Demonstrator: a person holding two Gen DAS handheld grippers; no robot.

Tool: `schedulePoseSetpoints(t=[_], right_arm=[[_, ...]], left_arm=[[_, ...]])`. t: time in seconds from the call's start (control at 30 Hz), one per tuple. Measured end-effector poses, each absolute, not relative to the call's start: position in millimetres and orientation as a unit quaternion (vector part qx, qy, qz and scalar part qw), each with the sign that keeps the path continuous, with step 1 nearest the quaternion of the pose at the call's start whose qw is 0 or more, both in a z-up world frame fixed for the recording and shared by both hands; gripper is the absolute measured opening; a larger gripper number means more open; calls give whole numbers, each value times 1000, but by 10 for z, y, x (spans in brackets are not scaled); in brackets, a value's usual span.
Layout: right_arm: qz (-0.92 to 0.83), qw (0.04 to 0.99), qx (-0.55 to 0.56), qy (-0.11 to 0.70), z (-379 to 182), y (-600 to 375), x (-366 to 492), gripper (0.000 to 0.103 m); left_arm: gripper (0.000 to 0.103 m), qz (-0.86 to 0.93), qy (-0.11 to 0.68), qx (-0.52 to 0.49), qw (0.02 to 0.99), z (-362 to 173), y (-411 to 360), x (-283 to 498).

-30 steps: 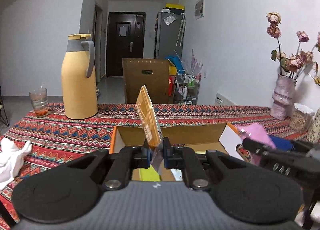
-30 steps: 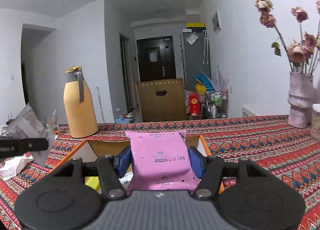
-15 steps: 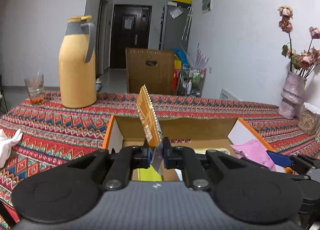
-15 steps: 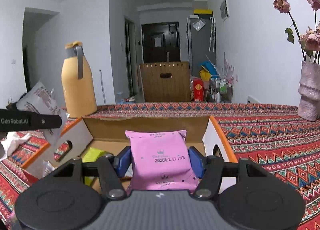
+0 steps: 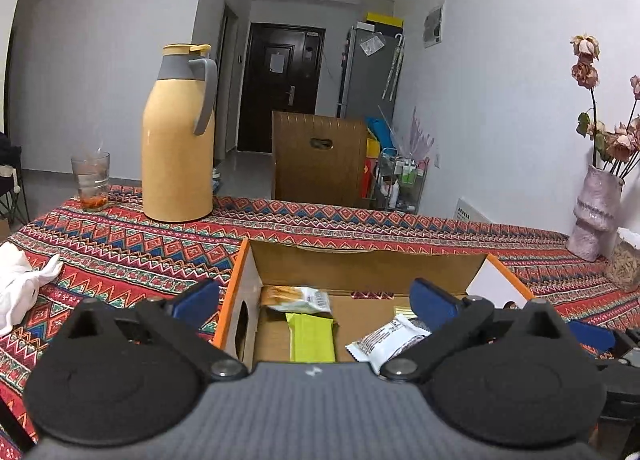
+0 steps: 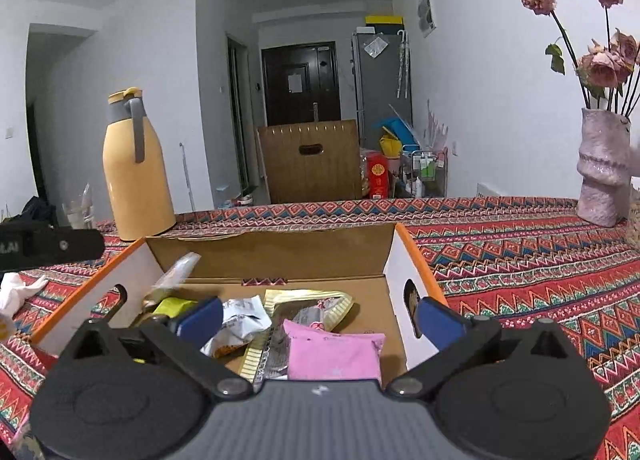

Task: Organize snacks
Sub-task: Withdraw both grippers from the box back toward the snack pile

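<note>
- Since the earlier frames both claws have just sprung apart and let go: the orange packet (image 5: 297, 297) that stood clamped in the left claw (image 5: 318, 298) now lies on the floor of the cardboard box (image 5: 362, 266), and the pink packet (image 6: 333, 354) that the right claw (image 6: 319, 318) gripped lies flat in the box just ahead of that claw. Nothing is between either pair of blue pads now.
- Left wrist view, left of the claw: a crumpled white cloth (image 5: 20, 284) on the patterned red tabletop (image 5: 120, 244); farther ahead a drinking glass (image 5: 91, 181) with orange dregs, then a tall yellow thermos jug (image 5: 179, 139) with a grey handle.
- Straight ahead of the left claw: the open box with orange-edged flaps, holding the orange packet, a lime-green packet (image 5: 312, 336) and, toward the right pad, a white packet (image 5: 386, 342).
- Beyond the tabletop: a brown chair back (image 5: 320, 157), a dark door (image 5: 280, 87) down a hallway, a grey fridge (image 5: 370, 71) and a small cart of bottles (image 5: 404, 179).
- Right of the left claw: a pale pink vase (image 5: 596, 211) of dried roses against the white wall.
- Right wrist view, left of the claw: part of the other gripper's black body, with the jug behind it.
- Ahead of the right claw: the box floor is strewn with packets: green near the left pad, white and crumpled in the middle, a yellow-striped packet (image 6: 310, 300) behind the pink one.
- Right of the right claw: bare patterned cloth, and the vase at the wall.
</note>
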State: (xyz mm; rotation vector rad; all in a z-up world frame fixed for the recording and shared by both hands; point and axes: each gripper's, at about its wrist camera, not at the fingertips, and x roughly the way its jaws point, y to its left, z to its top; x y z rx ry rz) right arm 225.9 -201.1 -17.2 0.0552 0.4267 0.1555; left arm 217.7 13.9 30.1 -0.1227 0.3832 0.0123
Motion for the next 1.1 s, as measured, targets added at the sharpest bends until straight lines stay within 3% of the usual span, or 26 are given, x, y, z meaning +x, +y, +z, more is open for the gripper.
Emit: schedulePoseSetpoints(t=[0.63, 1.1], right_arm=[[65, 980, 19, 187, -54, -2011, 2161, 103], [65, 983, 10, 174, 182, -2074, 1694, 103]], left_arm=[[103, 19, 186, -52, 981, 359, 104, 2160], [103, 14, 173, -42, 984, 535, 223, 1646]])
